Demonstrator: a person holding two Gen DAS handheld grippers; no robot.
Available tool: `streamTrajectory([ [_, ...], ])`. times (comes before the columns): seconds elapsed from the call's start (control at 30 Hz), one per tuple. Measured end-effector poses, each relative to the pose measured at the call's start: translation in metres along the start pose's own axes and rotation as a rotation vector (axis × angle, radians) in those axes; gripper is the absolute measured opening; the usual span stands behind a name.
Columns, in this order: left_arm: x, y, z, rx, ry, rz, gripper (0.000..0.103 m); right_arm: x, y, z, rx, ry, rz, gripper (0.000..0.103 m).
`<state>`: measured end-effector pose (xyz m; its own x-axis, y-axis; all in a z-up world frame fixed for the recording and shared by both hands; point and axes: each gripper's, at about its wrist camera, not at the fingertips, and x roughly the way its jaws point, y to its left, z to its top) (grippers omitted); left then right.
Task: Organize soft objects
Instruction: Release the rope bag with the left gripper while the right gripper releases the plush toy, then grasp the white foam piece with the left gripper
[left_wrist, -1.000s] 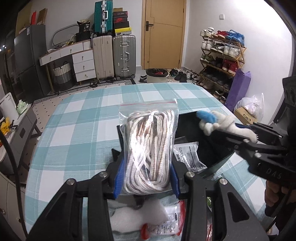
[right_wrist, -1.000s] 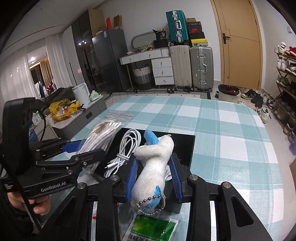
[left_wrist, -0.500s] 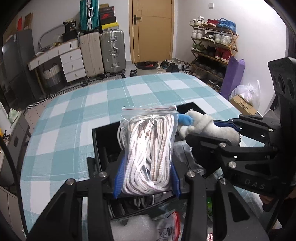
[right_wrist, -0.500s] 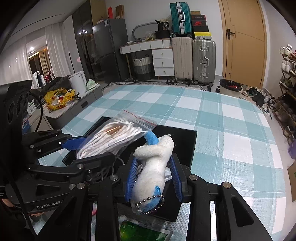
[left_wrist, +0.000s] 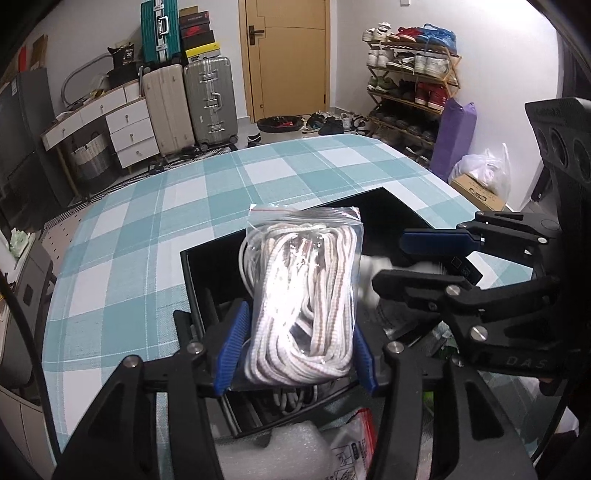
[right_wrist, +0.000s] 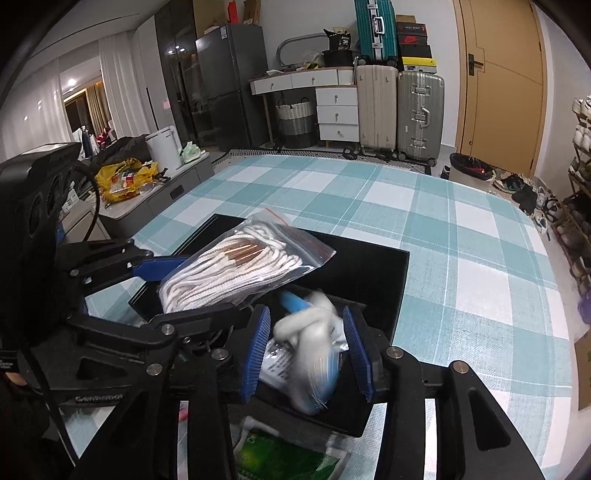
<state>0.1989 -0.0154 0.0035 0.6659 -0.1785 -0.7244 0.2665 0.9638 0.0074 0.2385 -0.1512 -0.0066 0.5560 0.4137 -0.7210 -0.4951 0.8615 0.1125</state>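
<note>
Showing the table (left_wrist: 177, 206) under its teal checked cloth, with a shallow black tray (right_wrist: 388, 266) near its front edge, both views catch the sorting partway through. Inside the tray a coil of white cable (left_wrist: 243, 258) and a flat printed packet (right_wrist: 275, 363) already lie, so some items appear stowed. Outside it, at the near edge, a green packet (right_wrist: 280, 458), a white foam piece (left_wrist: 273, 454) and a red-printed sachet (left_wrist: 354, 443) remain, which suggests more is left to do.

The left claw (left_wrist: 295, 354) hangs over the tray with a clear zip bag of white cord (left_wrist: 299, 291) between its blue pads; its jaws have just been opening, and the bag appears loosely held or about to slip, tilted forward above the tray. The bag is plump, red-sealed at the top, the cord flecked with brown.

The right claw (right_wrist: 306, 354) stands just beside it, jaws also just opening. A small white plush toy (right_wrist: 314, 347) with blue parts, blurred, sits between its pads without being pressed, apparently dropping into the tray.
</note>
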Motion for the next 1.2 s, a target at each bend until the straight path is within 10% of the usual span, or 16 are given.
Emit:
streamTrajectory([
  [0.2, -0.004, -0.001, 0.0, -0.006, 0.008, -0.001, 0.056, -0.01, 0.006, -0.005, 0.004, -0.016, 0.015, 0.056],
  [0.5, -0.046, 0.002, -0.008, -0.062, -0.063, -0.033, 0.102, -0.061, 0.003, -0.021, 0.058, -0.111, -0.052, 0.1],
  [1.2, -0.086, 0.019, -0.064, -0.172, -0.08, 0.079, 0.103, -0.093, 0.017, -0.081, 0.155, -0.064, -0.051, 0.102],
])
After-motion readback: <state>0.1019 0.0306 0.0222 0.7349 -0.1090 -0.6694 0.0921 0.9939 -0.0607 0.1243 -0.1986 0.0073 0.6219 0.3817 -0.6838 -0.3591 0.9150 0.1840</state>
